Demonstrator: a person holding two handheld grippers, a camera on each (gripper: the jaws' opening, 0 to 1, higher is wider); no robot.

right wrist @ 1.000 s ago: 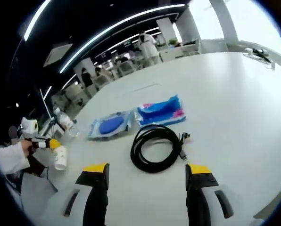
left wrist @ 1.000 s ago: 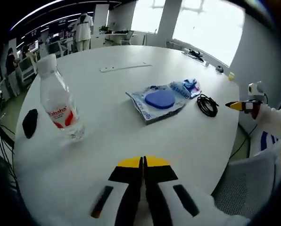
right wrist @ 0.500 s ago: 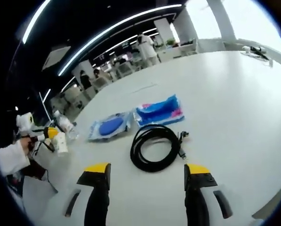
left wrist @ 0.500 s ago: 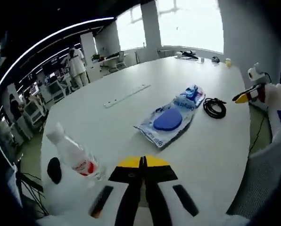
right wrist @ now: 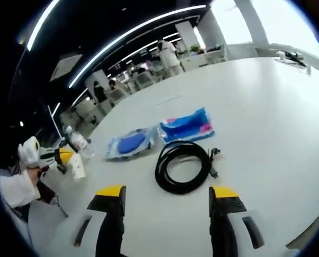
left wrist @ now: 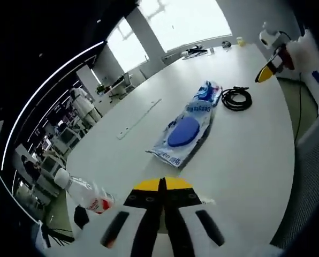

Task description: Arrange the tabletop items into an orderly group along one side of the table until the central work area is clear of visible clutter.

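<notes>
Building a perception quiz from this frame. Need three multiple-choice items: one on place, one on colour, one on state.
1. In the right gripper view, the coiled black cable lies:
A. on the clear plastic water bottle
B. nearest the right tool, in front of the two packets
C. off the white round table

2. The round pad inside the clear plastic packet is:
A. blue
B. red
C. green

3. The left tool is:
A. wide open
B. shut
C. gripping the cable

Answers: 1 B, the cable sits between the right tool and both packets. 2 A, blue shows through the wrap. 3 B, its yellow tips meet.
</notes>
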